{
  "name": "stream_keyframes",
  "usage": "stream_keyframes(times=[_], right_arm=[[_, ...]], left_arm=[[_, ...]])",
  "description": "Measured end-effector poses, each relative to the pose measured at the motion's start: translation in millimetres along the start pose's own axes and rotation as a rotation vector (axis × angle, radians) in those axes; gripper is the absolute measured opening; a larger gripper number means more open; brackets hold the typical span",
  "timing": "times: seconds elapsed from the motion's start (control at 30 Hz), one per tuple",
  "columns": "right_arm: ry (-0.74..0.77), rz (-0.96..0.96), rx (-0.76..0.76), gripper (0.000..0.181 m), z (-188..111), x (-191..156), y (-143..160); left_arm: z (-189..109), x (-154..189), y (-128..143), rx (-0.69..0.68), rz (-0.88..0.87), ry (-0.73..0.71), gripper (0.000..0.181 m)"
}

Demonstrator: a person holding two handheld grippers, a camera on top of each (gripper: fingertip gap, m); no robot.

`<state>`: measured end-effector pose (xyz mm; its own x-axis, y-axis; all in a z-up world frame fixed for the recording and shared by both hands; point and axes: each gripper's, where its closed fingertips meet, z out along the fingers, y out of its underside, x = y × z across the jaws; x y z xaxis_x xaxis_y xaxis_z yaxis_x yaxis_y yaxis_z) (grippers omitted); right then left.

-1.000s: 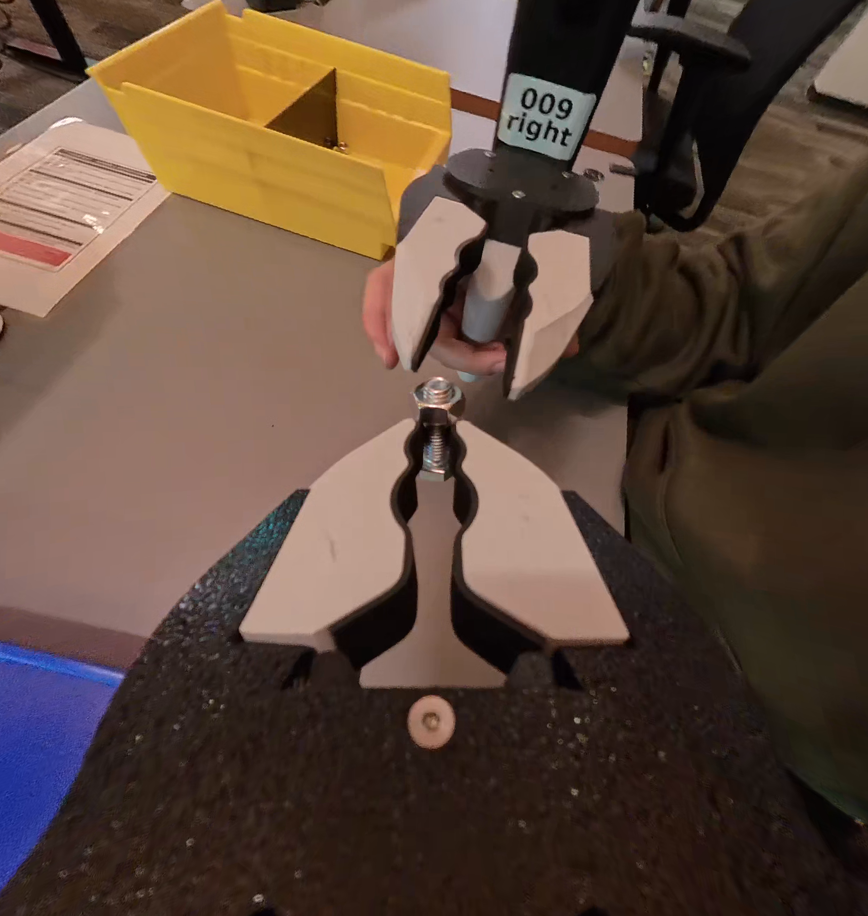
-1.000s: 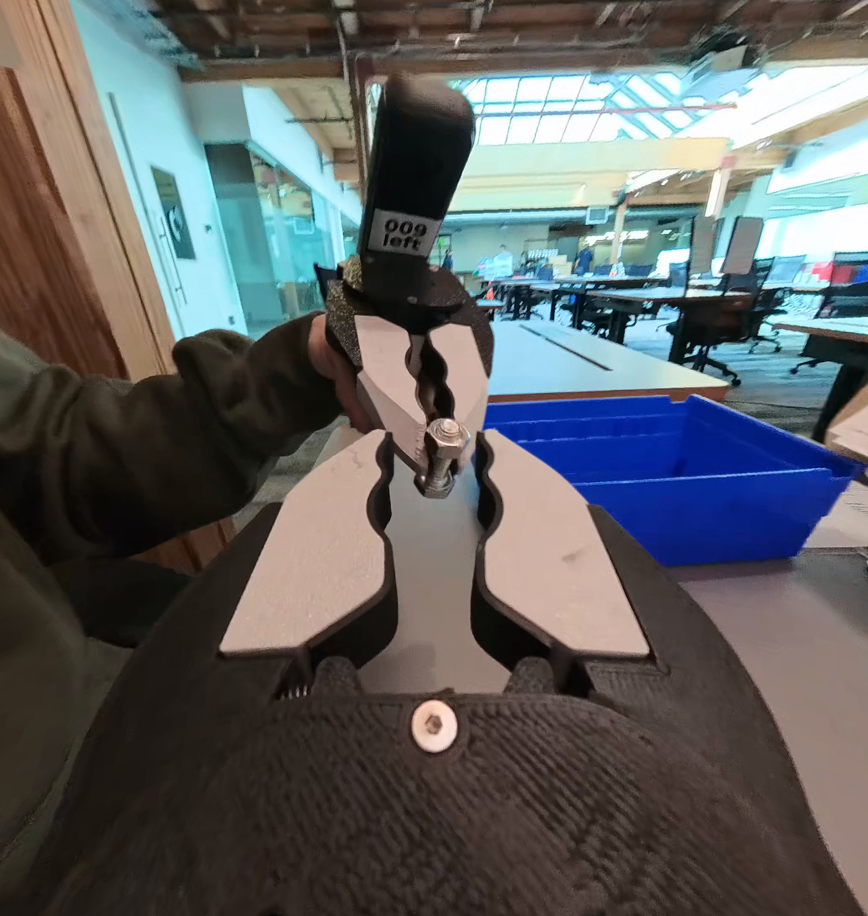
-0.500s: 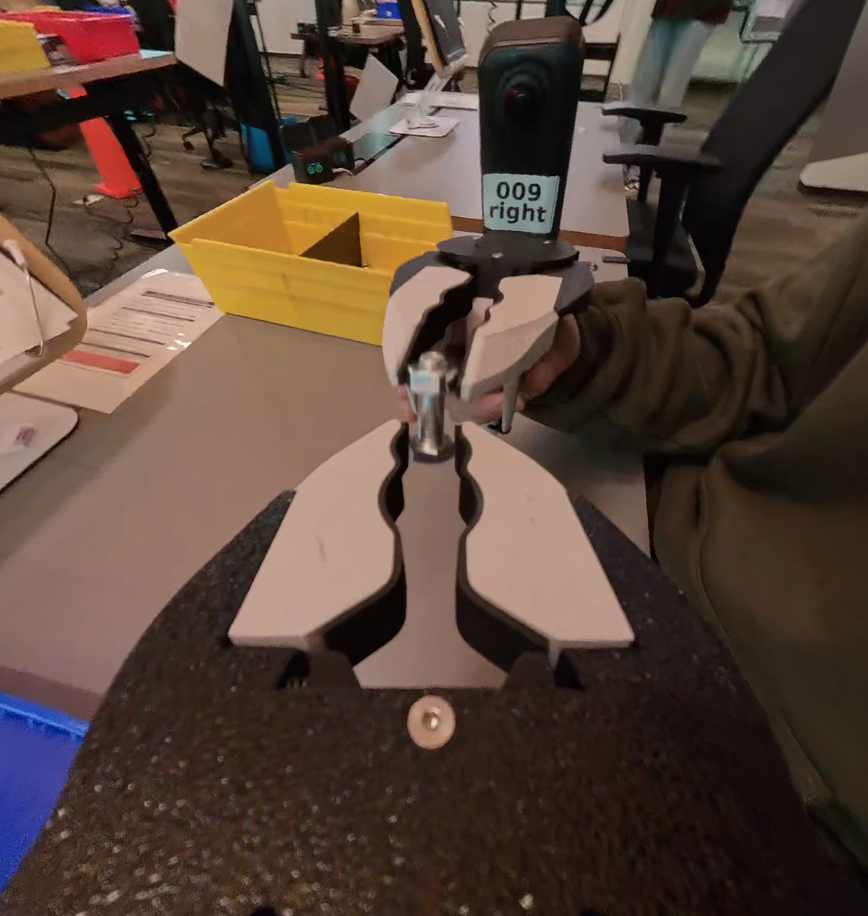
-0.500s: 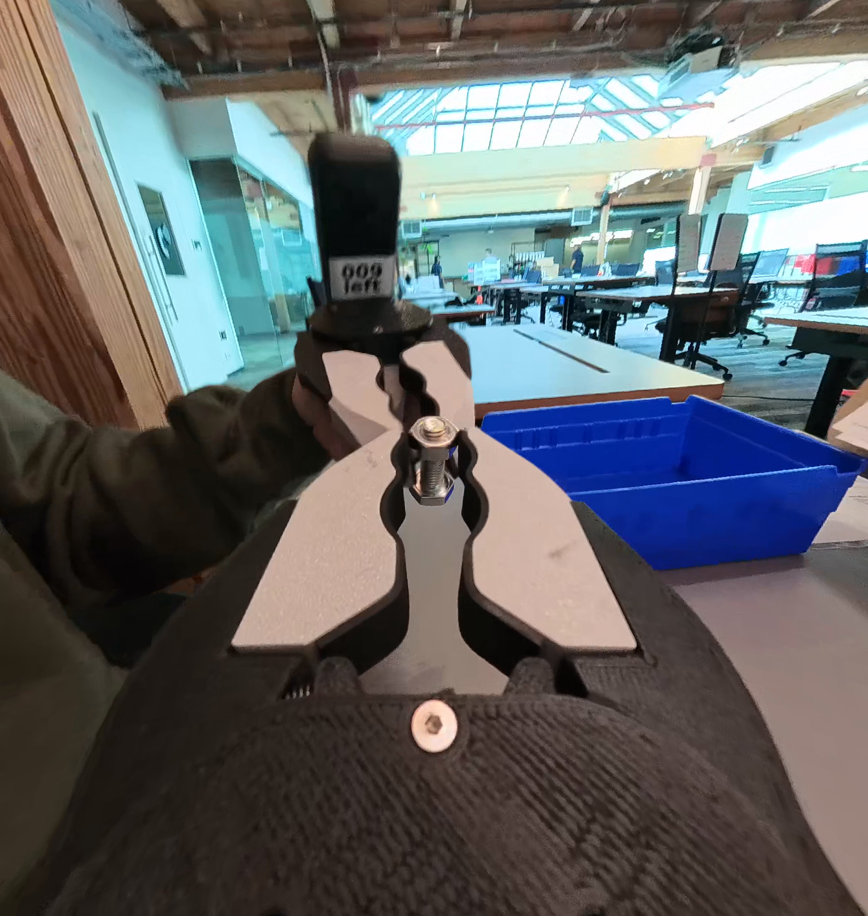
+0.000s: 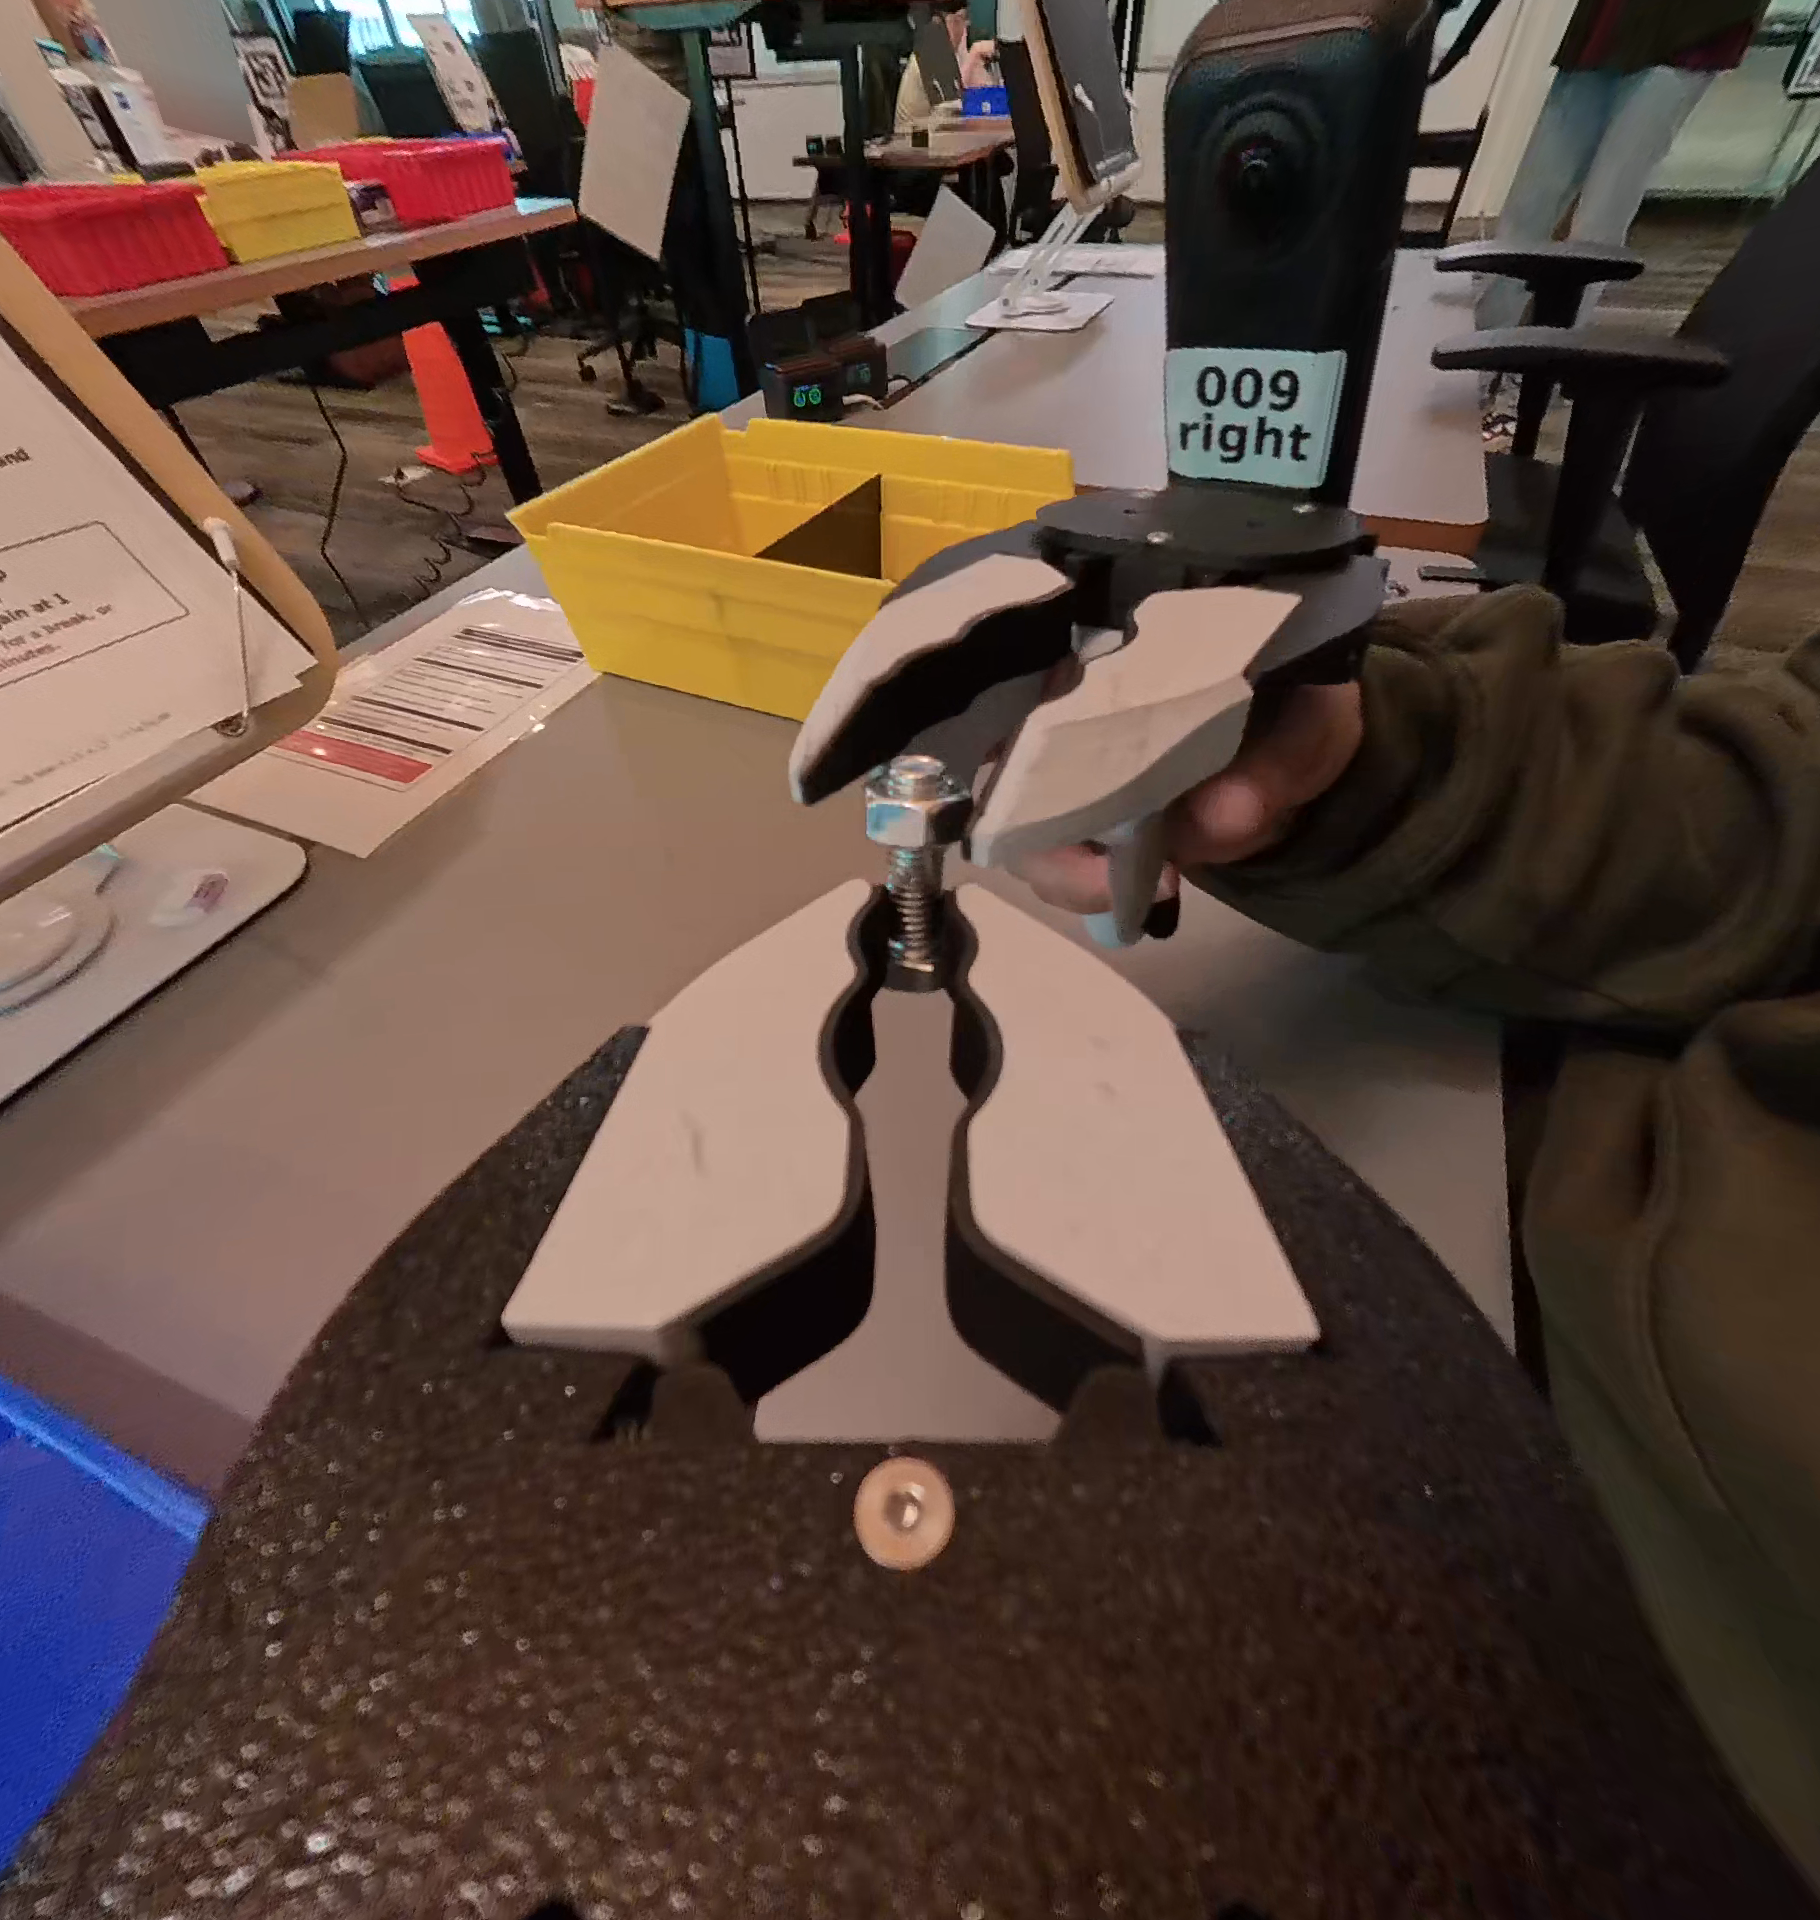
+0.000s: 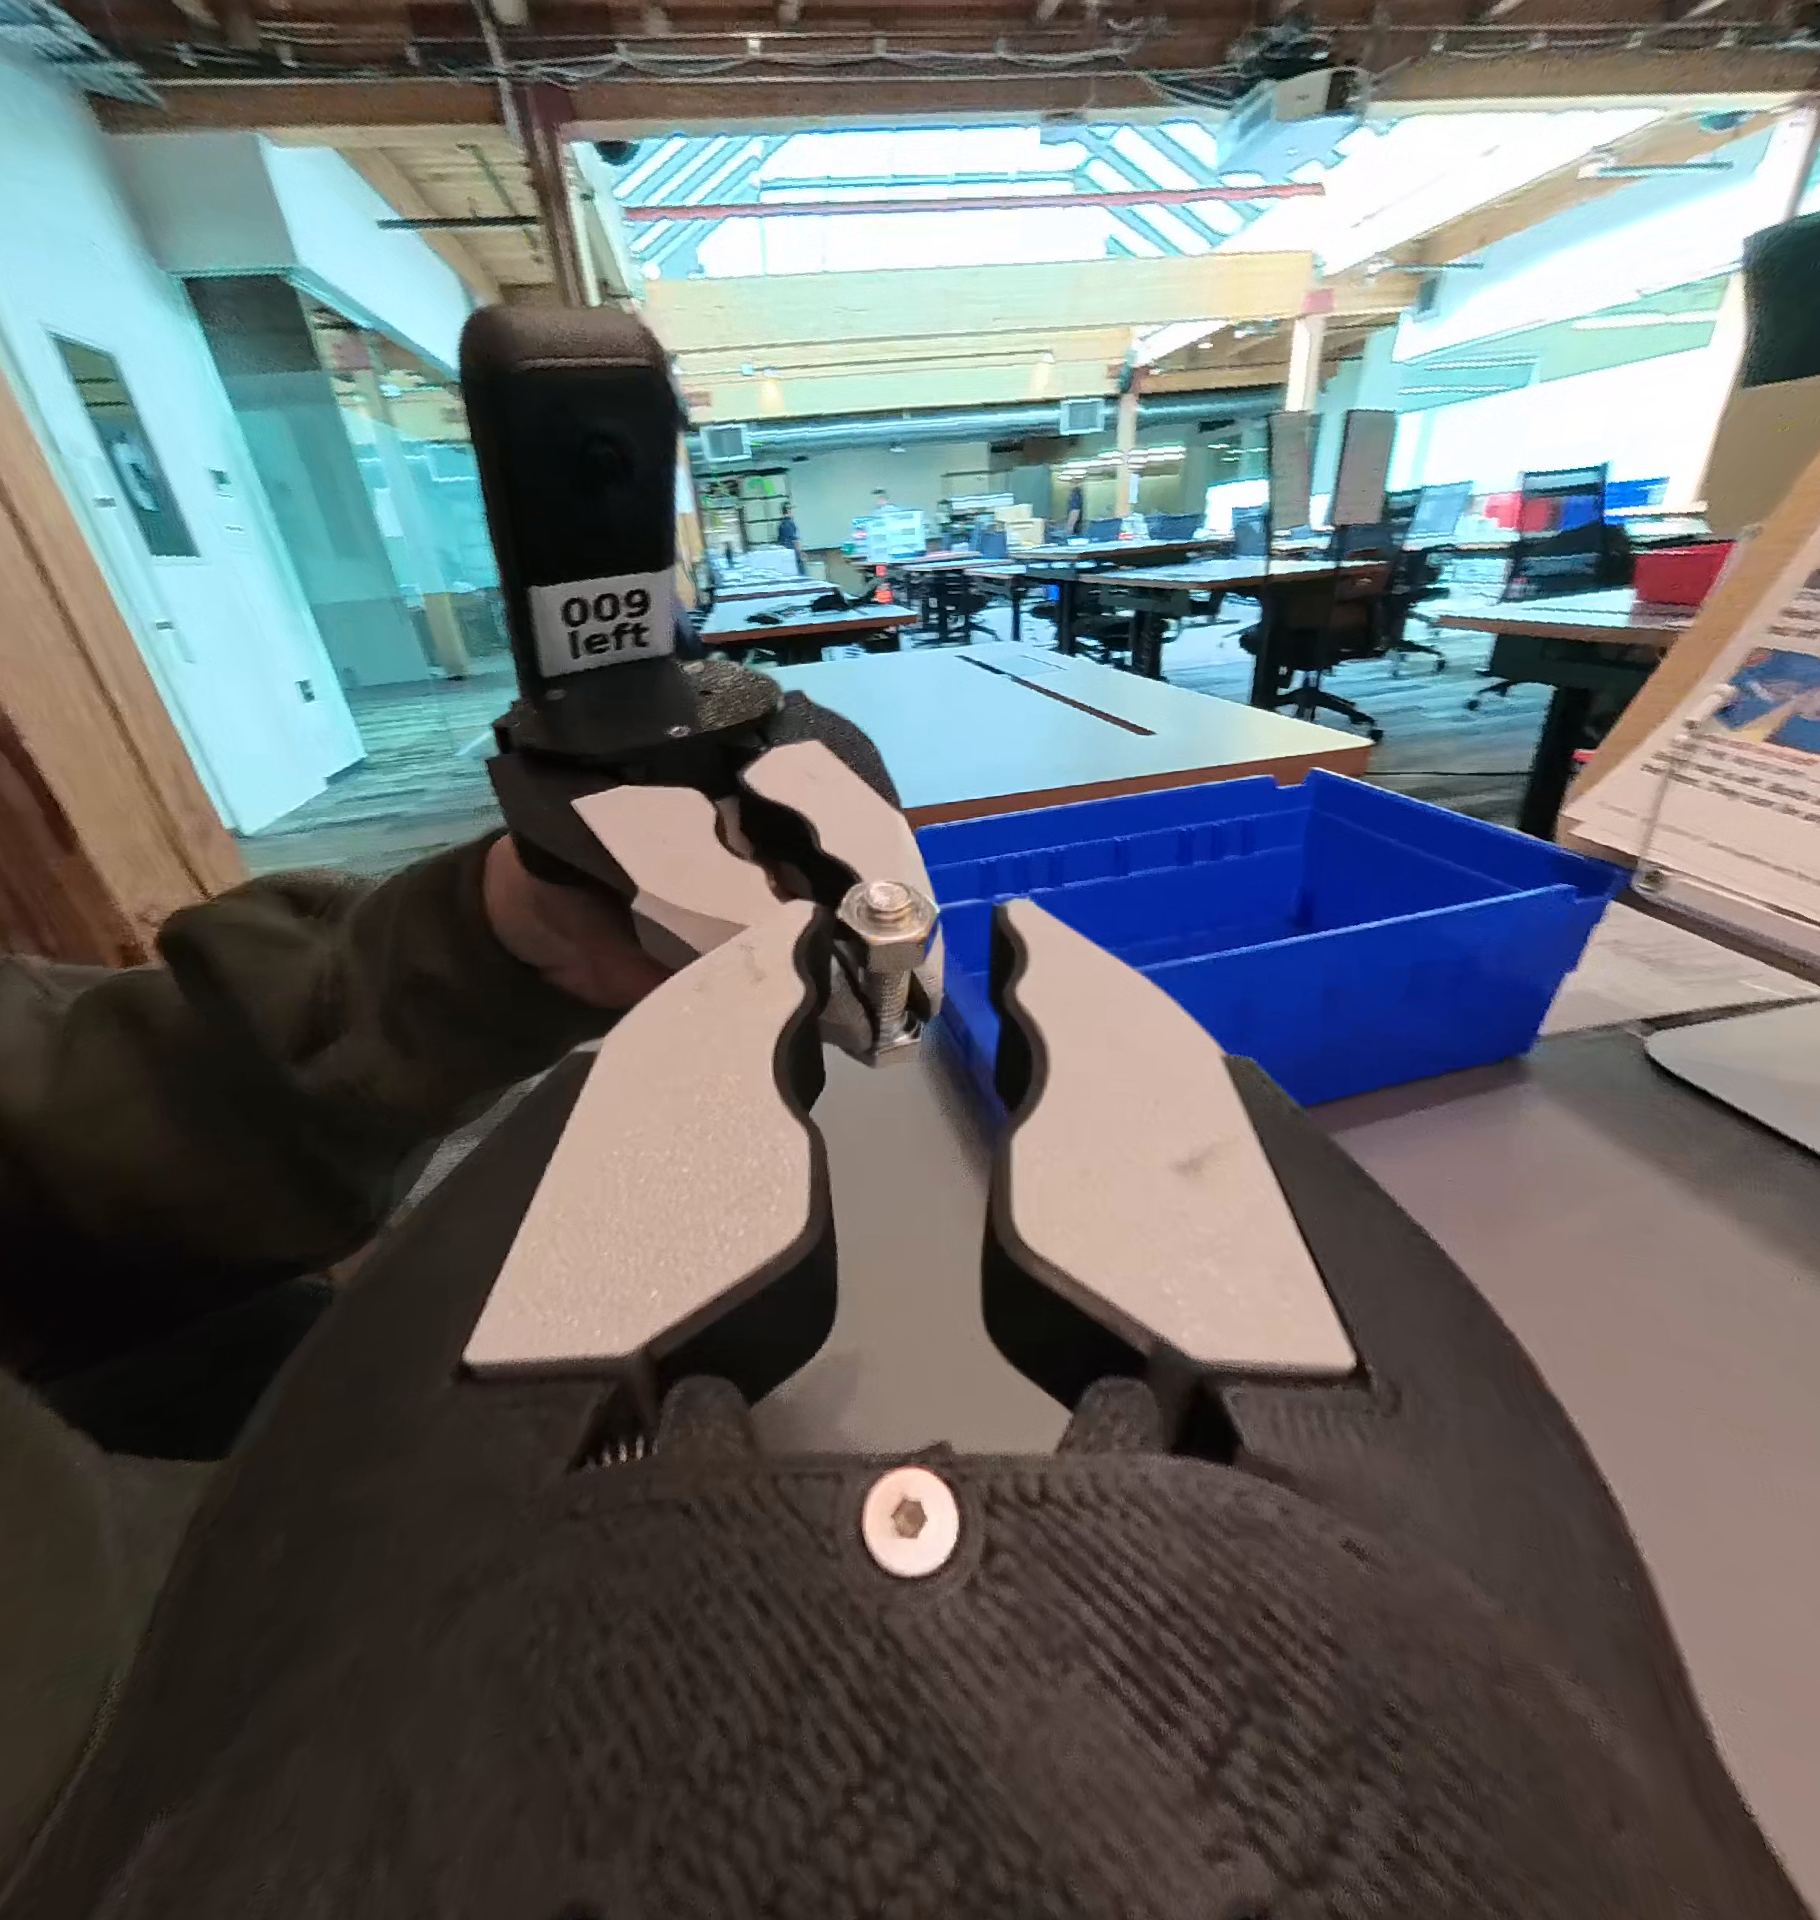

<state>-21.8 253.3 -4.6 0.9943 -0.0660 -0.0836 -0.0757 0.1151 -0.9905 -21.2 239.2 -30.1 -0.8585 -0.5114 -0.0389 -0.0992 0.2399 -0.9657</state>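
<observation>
Left hand-held gripper: the left hand-held gripper (image 5: 911, 920) is clenched on the lower end of a bolt (image 5: 911, 914), which sits in the first notch between its grey fingers (image 5: 740, 1122).
Right hand-held gripper: the right hand-held gripper (image 6: 906, 920) is released; its fingers stand on both sides of the nut (image 6: 885, 914), with a clear gap on the 3 o'clock side. I cannot tell if the other finger touches the nut.
Bolt: it is silver metal with a threaded shank, and it stands nearly upright in the air above the counter (image 5: 449, 935).
Nut: it is a silver hex nut at the top end of the thread, at 12 o'clock from the left fingertips.
Quality of the hold: the bolt looks centred in the notch and only slightly tilted, so the grip seems firm.
Hands: a hand (image 5: 1249, 821) in a dark green sleeve carries the right tool.
Yellow bin: the yellow bin (image 5: 698, 613) stands on the counter at 11 o'clock in the left wrist view, well apart.
Blue bin: the blue bin (image 6: 1301, 935) is at 2 o'clock in the right wrist view.
Paper: a printed sheet (image 5: 438, 696) lies at 10 o'clock, just beside the yellow bin.
</observation>
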Motion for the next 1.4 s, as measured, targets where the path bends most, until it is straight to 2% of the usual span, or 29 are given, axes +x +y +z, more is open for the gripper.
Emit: stream_keyframes(times=[0.17,0.2,0.23,0.27,0.33,0.4,0.53,0.57,0.67,0.7,0.73,0.77,0.83,0.9,1.0,1.07,1.17,1.2,1.23,1.27,1.4], right_arm=[[0.060,-0.033,-0.017,0.038,-9,10,-1],[0.085,-0.007,-0.004,0.036,-15,18,-3],[0.163,0.027,0.031,0.022,-26,36,-6],[0.231,0.078,0.081,0.024,-37,52,-11],[0.137,0.155,0.118,0.026,-44,45,-17],[0.069,0.132,0.103,0.032,-35,25,-19],[0.043,0.081,0.054,0.033,-12,3,-12],[0.059,0.086,0.037,0.031,-10,6,-8],[0.107,0.113,0.023,0.042,-21,23,-4],[0.180,0.140,0.025,0.022,-29,38,-3],[0.262,0.146,0.054,0.022,-39,54,-4],[0.261,0.164,0.071,0.029,-43,57,-5],[0.155,0.201,0.090,0.031,-40,41,-10],[0.084,0.148,0.098,0.032,-29,20,-14],[0.070,0.082,0.041,0.033,-12,7,-10],[0.112,0.079,0.046,0.028,-11,12,-9],[0.098,0.126,0.067,0.035,-19,19,-10],[0.153,0.139,0.071,0.020,-25,30,-9],[0.243,0.132,0.081,0.014,-33,46,-9],[0.271,0.135,0.091,0.019,-39,53,-9],[0.125,0.158,0.130,0.027,-34,29,-20]], left_arm=[[2,-1,-9,0.117,-0.035,-0.021,0.009],[-2,-1,-15,0.176,-0.060,-0.006,0.009],[-5,-2,-19,0.218,-0.081,0.004,0.009],[-6,-5,-18,0.225,-0.090,-0.005,0.009],[-1,-7,-11,0.203,-0.077,-0.026,0.009],[6,-4,-9,0.212,-0.069,-0.021,0.009],[20,4,-9,0.248,-0.061,-0.014,0.009],[20,3,-11,0.267,-0.066,-0.027,0.009],[14,-5,-10,0.308,-0.093,-0.067,0.009],[9,-5,-13,0.341,-0.101,-0.056,0.009],[6,-7,-13,0.348,-0.114,-0.059,0.009],[6,-9,-11,0.337,-0.114,-0.069,0.009],[9,-9,-10,0.327,-0.109,-0.066,0.009],[13,-6,-11,0.330,-0.113,-0.054,0.009],[20,-1,-12,0.328,-0.100,-0.040,0.009],[20,-1,-13,0.332,-0.095,-0.056,0.009],[14,-5,-14,0.353,-0.103,-0.075,0.009],[11,-5,-16,0.373,-0.101,-0.065,0.009],[8,-5,-16,0.379,-0.106,-0.069,0.009],[8,-6,-15,0.368,-0.099,-0.078,0.009],[14,-3,-12,0.341,-0.090,-0.066,0.009]])
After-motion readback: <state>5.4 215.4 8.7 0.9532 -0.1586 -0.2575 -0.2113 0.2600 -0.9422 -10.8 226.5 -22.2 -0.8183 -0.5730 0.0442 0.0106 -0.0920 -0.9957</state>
